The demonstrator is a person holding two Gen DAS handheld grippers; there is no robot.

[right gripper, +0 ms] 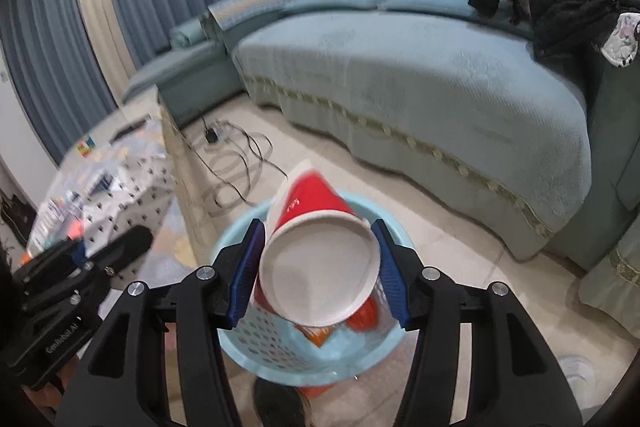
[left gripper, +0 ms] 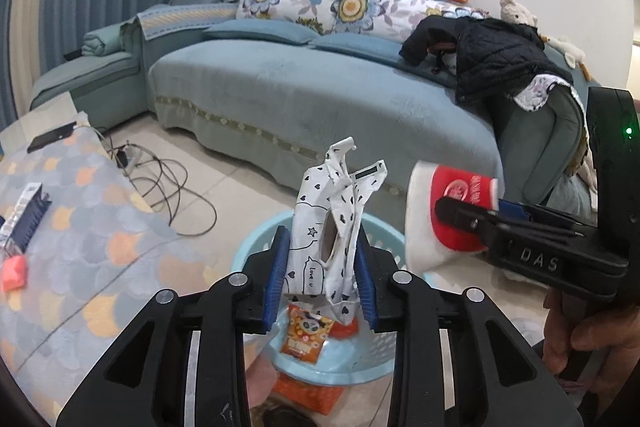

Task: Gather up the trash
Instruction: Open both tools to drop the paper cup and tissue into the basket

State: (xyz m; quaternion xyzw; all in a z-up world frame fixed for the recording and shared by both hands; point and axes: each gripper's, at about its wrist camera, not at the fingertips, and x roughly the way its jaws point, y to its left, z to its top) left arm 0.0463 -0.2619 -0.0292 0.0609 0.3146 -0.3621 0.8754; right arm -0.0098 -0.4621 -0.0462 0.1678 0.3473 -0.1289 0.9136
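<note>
Left gripper [left gripper: 322, 277]: you hold a crumpled white wrapper [left gripper: 334, 223] upright between the blue pads; the jaws stand narrow, and whether the pads press it or have slackened you cannot tell.
Right gripper [right gripper: 318, 269]: you hold a red paper cup [right gripper: 316, 255] on its side, mouth toward the camera, the pads on either side of its wall; the jaws stand moderately apart.
Basket [left gripper: 256, 243]: it sits directly below both grippers, beyond the fingertips.
Already in the basket: an orange snack packet [left gripper: 306, 335] and another orange-red item lie on the bottom, under the left fingers.
Done: two pieces are collected and carried over the basket.
Left: release both; neither has dropped yet.
Table [left gripper: 80, 227], at the left gripper's left: small items lie on it; whether they are trash you cannot tell.
</note>
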